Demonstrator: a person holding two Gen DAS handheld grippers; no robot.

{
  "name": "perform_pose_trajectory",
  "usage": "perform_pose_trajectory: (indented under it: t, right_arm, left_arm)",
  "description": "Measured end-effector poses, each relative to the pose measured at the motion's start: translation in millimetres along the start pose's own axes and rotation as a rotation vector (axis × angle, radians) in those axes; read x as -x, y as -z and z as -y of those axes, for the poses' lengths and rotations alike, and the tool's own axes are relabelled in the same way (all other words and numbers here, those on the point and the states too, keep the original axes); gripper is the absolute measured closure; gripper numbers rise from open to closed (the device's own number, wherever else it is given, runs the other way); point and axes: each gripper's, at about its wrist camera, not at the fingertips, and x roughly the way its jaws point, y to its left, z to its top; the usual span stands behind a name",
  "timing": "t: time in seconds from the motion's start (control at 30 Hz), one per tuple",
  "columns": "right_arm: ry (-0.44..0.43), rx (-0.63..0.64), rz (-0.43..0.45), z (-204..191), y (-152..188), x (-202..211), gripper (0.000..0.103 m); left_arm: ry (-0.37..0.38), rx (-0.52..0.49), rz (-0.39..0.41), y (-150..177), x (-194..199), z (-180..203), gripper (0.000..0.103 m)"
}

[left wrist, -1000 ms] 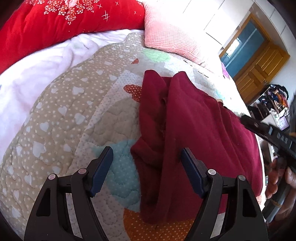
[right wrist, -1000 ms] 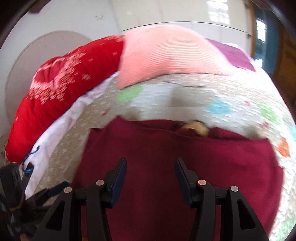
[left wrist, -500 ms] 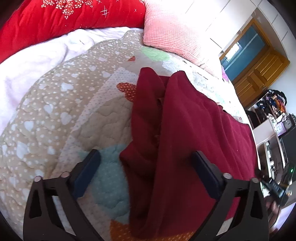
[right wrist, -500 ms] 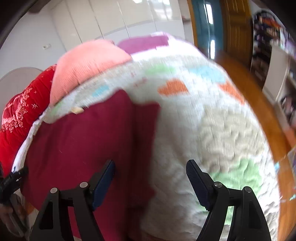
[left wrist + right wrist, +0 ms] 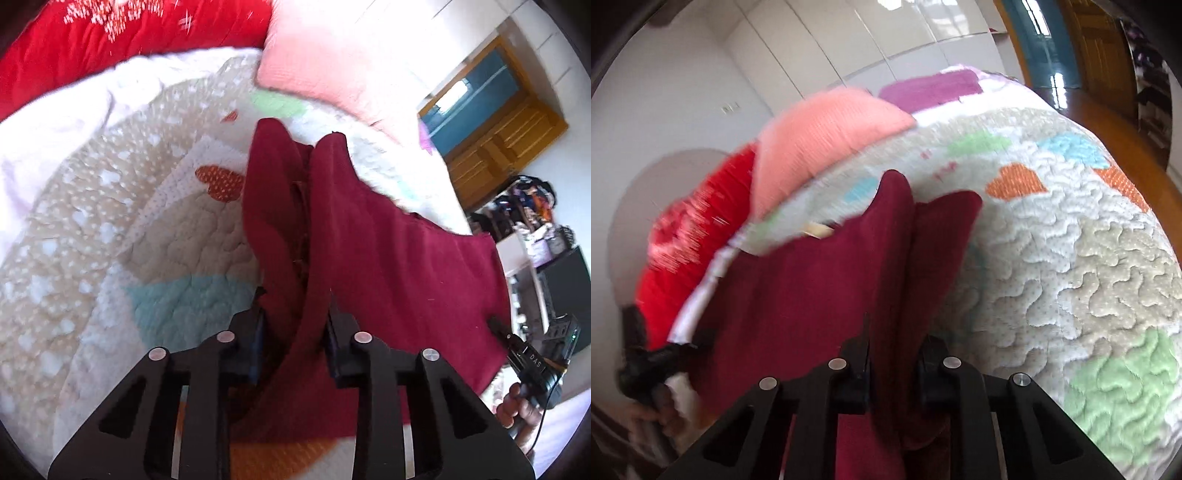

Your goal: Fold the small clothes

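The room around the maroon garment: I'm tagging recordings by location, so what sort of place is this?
Most likely a bedroom. The maroon garment lies on a bed's quilted heart-pattern cover, with a pink pillow and red blanket behind it and white wardrobe doors beyond.

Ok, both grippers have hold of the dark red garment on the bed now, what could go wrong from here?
The left gripper pinches a bunched ridge of the dark red garment, so several layers may lift and fold crookedly. The right gripper also grips a gathered fold, which could slip out. The quilt looks soft, so creases may stay.
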Motion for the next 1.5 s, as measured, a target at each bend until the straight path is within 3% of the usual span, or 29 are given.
perform_pose_trajectory:
  t: [0.07,0.17,0.3,0.33,0.43,0.47,0.5,0.6,0.67,0.83,1.1,1.23,1.37,1.5]
  right_arm:
    - [-0.047,0.005,0.019,-11,1,26,0.087]
    - [-0.063,0.038,0.027,-25,17,69,0.087]
    - [-0.067,0.058,-0.022,-23,56,103,0.086]
    - [-0.049,0.052,-0.041,-18,67,104,0.086]
    - [0.159,0.031,-0.144,5,97,87,0.078]
    - [0.219,0.038,-0.138,8,100,88,0.074]
    - [0.221,0.034,-0.102,8,99,96,0.072]
    - [0.14,0.011,0.012,-10,88,118,0.071]
    - [0.066,0.07,0.007,-37,83,113,0.071]
    - [0.005,0.215,-0.057,-88,84,59,0.071]
    - [0.078,0.25,-0.188,-105,77,-49,0.071]
    - [0.128,0.275,-0.205,-116,66,-51,0.07]
    - [0.05,0.297,-0.152,-147,57,-35,0.067]
    - [-0.022,0.358,-0.168,-180,61,-40,0.066]
  left_arm:
    - [0.031,-0.009,-0.012,13,24,5,0.079]
    - [0.012,-0.056,-0.021,44,54,10,0.079]
    - [-0.02,-0.029,-0.075,91,58,-5,0.078]
    - [-0.032,-0.021,-0.078,98,56,-8,0.078]
    - [-0.029,0.025,-0.059,111,56,-17,0.078]
    - [-0.032,0.032,-0.054,112,58,-16,0.078]
    - [-0.04,0.03,-0.051,112,59,-14,0.076]
    - [-0.08,0.019,-0.049,110,57,-9,0.074]
    - [-0.091,0.026,-0.043,110,56,-7,0.072]
    - [-0.119,0.027,-0.044,108,52,-9,0.061]
    - [-0.135,0.027,-0.041,101,54,-17,0.049]
    - [-0.143,0.008,-0.035,100,57,-18,0.049]
    - [-0.154,-0.001,-0.027,100,60,-19,0.046]
    - [-0.151,0.001,-0.026,101,62,-21,0.046]
